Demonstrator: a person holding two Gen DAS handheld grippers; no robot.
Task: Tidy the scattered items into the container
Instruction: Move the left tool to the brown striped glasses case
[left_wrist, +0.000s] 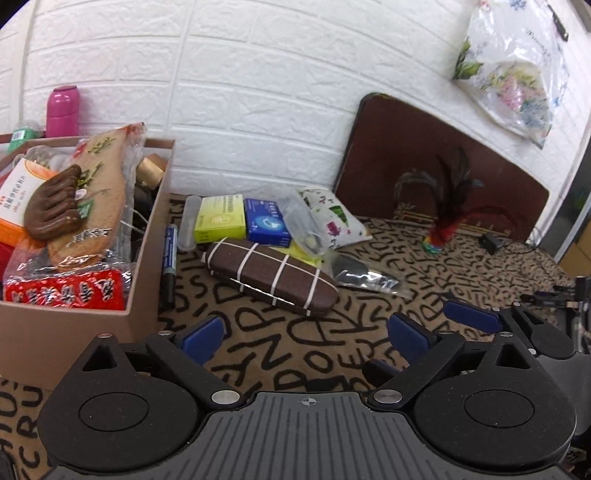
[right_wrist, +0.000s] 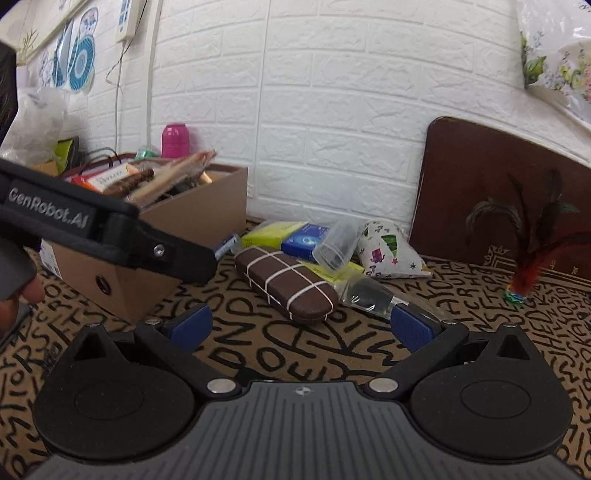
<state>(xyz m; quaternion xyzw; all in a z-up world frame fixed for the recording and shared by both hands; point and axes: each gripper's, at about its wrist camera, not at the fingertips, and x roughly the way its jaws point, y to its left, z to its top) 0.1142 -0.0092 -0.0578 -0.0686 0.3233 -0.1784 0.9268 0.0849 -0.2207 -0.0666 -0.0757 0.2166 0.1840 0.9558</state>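
Observation:
A brown glasses case (left_wrist: 271, 275) (right_wrist: 286, 282) with white lines lies on the lettered cloth, just right of the cardboard box (left_wrist: 55, 332) (right_wrist: 221, 199), which is heaped with packets. Behind the case lie a yellow-green carton (left_wrist: 221, 218), a blue carton (left_wrist: 266, 221), a clear plastic tub (left_wrist: 303, 221), a patterned pouch (left_wrist: 332, 214) and a silvery packet (left_wrist: 364, 275). A marker (left_wrist: 170, 254) rests against the box wall. My left gripper (left_wrist: 306, 338) is open short of the case, nothing between its pads. My right gripper (right_wrist: 301, 326) is open too, beside the left.
A feather shuttlecock (left_wrist: 443, 221) (right_wrist: 519, 284) stands at the right. A dark wooden board (left_wrist: 424, 155) leans on the white brick wall behind the items. A pink flask (left_wrist: 62, 110) stands behind the box. The left gripper's body (right_wrist: 110, 229) crosses the right wrist view's left side.

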